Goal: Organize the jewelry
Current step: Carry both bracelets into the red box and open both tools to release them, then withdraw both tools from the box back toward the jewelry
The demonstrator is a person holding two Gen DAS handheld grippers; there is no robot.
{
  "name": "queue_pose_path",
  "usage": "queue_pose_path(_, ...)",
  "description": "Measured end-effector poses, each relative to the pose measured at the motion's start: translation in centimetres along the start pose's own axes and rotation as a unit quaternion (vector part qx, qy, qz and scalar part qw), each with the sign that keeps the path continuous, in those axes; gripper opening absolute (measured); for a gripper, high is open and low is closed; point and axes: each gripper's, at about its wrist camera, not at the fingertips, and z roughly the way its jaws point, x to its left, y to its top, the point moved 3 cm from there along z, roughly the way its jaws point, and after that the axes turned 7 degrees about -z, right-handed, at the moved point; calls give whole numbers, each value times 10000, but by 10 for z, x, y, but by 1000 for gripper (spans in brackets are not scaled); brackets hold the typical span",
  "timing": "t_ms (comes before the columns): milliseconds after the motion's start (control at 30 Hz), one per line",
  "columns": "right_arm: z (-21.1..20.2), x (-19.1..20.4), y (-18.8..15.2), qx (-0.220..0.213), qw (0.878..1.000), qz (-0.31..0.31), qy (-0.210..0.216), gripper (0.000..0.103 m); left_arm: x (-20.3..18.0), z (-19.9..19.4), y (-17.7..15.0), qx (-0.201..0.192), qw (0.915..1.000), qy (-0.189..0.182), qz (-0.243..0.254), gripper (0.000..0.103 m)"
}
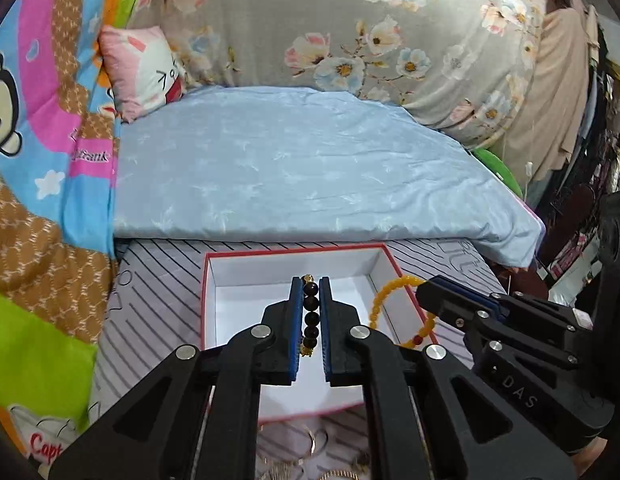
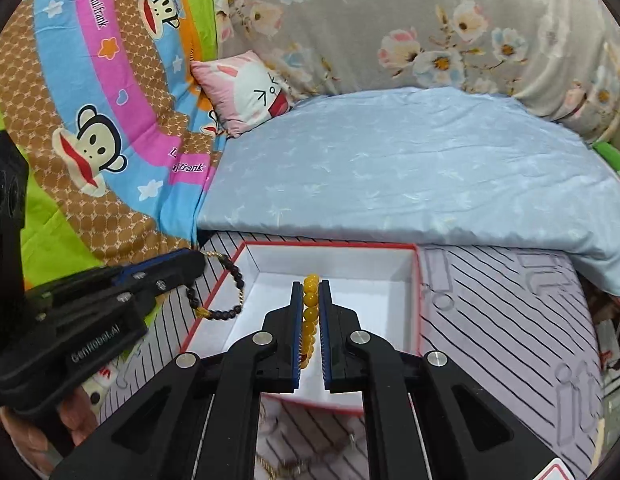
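Note:
My left gripper (image 1: 310, 282) is shut on a dark-beaded bracelet (image 1: 311, 316) with small gold beads, held above the open box (image 1: 226, 276), which is white inside with a red rim. My right gripper (image 2: 311, 284) is shut on a yellow-beaded bracelet (image 2: 309, 312) over the same box (image 2: 414, 292). In the left wrist view the right gripper (image 1: 424, 288) comes in from the right with the yellow bracelet (image 1: 380, 304) hanging over the box's right rim. In the right wrist view the left gripper (image 2: 200, 258) comes in from the left with the dark bracelet (image 2: 234, 280) dangling over the left rim.
The box lies on a striped grey sheet (image 2: 490, 320). More gold jewelry (image 1: 314, 440) lies on the sheet just in front of the box. A folded light-blue quilt (image 1: 302, 172) lies behind it, a cartoon blanket (image 2: 110, 120) to the left, a pink pillow (image 1: 142, 68) beyond.

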Motion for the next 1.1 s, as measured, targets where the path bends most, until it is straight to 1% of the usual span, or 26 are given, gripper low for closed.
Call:
queue_pose_path(67,24,-5,7,95,9997,72,199,7,5,23,6,119,9999,-65,0,7)
queue_pose_path(167,57,-11,8,298,9991,91,280,7,11,52,10,209,9998,-77,15,7)
queue_pose_path(233,77,-13,5,484,9986,29,216,7,17,70,8,320,9994,-122,26,7)
queue_pose_path(333,102,-22,-2,756,9971,-25,76,7,25,97,6,472,9989,-28,52,7)
queue_pose_path(467,122,-37,-11,1018,9944,-63,-275,7,36,117,0,650,9978,106,27,8)
queue_pose_path(533,120,-42,-12,1003,9934,-135,-545,15,40,122,-2,655,9977,173,27,9)
queue_pose_path(567,116,-44,-12,954,9927,-185,-717,18,43,122,-3,642,9975,291,25,12)
queue_pose_path(600,112,-46,-11,896,9924,-206,-821,26,45,121,-3,634,9975,325,16,24)
queue_pose_path(633,105,-47,-11,813,9922,-212,-917,32,47,118,-2,598,9976,361,-12,40)
queue_pose_path(700,91,-49,-11,708,9919,-204,-1030,36,51,106,-1,396,9980,480,-87,55)
queue_pose_path(733,82,-47,-12,629,9921,-233,-1056,36,52,98,-1,298,9982,523,-86,56)
queue_pose_path(800,64,-43,-16,510,9923,-265,-1094,38,52,86,-3,226,9976,648,-80,57)
queue_pose_path(867,43,-36,-24,409,9935,-264,-1030,41,54,70,-8,170,9970,753,-91,58)
queue_pose_path(1033,0,-18,-54,340,9943,-263,-973,43,56,28,-30,-35,9926,1213,37,63)
queue_pose_path(1100,-14,-14,-69,375,9944,-221,-958,43,56,16,-41,-15,9925,1219,3,63)
